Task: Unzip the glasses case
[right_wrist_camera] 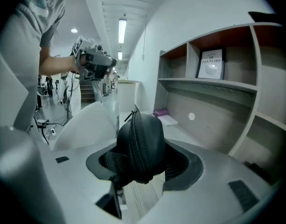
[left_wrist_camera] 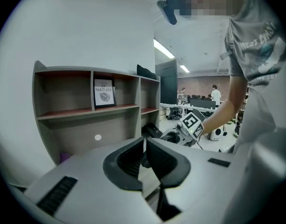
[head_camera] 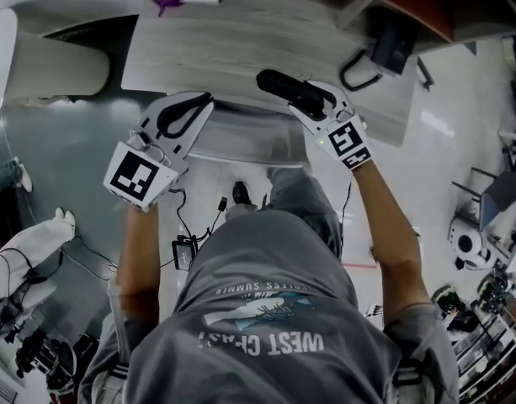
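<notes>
Black glasses case [right_wrist_camera: 140, 146] with its zip closed, clamped between the wide-set jaws of the right gripper [right_wrist_camera: 143, 169], over the edge of a pale wood-grain table [head_camera: 241, 40], left gripper [left_wrist_camera: 145, 161] jaws together and empty, open shelf unit [left_wrist_camera: 87, 111] with a framed print [left_wrist_camera: 104, 93], white wall, glossy floor [head_camera: 460, 99].

Left gripper [head_camera: 204, 101], jaws together and empty; right gripper [head_camera: 315, 108], jaws tight on the glasses case [head_camera: 279, 85].
</notes>
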Demonstrator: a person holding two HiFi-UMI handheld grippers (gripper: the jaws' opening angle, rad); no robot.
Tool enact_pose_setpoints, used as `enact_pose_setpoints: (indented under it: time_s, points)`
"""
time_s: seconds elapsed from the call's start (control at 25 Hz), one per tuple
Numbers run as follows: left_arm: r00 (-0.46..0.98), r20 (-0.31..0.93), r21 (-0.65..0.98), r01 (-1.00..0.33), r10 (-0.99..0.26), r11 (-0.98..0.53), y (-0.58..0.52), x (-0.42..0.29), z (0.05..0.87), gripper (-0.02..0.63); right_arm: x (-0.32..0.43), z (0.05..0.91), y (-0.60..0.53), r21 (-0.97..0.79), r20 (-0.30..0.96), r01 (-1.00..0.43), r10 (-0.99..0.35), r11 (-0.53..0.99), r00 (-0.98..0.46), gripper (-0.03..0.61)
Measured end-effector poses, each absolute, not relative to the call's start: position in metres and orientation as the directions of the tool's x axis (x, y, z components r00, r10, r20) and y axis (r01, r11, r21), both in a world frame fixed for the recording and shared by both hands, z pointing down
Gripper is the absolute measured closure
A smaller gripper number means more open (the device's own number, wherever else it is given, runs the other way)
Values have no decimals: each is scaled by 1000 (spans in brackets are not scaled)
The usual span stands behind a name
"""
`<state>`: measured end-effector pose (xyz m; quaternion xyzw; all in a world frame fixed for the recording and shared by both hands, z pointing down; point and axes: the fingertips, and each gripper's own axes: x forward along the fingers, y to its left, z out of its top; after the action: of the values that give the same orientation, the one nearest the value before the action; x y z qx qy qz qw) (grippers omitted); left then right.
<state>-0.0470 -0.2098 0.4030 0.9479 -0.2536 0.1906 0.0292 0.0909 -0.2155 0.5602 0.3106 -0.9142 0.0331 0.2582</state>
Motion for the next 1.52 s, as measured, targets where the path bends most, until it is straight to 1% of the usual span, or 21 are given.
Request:
enact_pose_setpoints:
  time_s: [0.32,0.48,0.88,1.04,1.2,1.52]
  points:
    - [764,412,11,-549,-497,-836,-233,-58,426,600,104,632,-260,167,582,-553,-535,816,-613,336]
    - [751,428,29,-567,-502,-824,-245,-60,433,600,111,658,-273,223,604,-526,-539,821,-587,334]
    - [745,436,35,-574,-505,-818,-247,-59,436,600,128,685,-271,351,653,-423,-542,835,-529,321]
    - [752,423,26,-569,-507,-822,-247,-61,440,600,132,701,-262,331,700,-395,-504,857,-506,296]
    - [749,435,32,-568,-500,-823,-239,-65,447,600,137,713,-252,292,734,-404,-474,867,-486,267]
    - [751,424,30,-570,-506,-821,-219,-78,455,600,141,730,-233,256,772,-440,-456,861,-442,276]
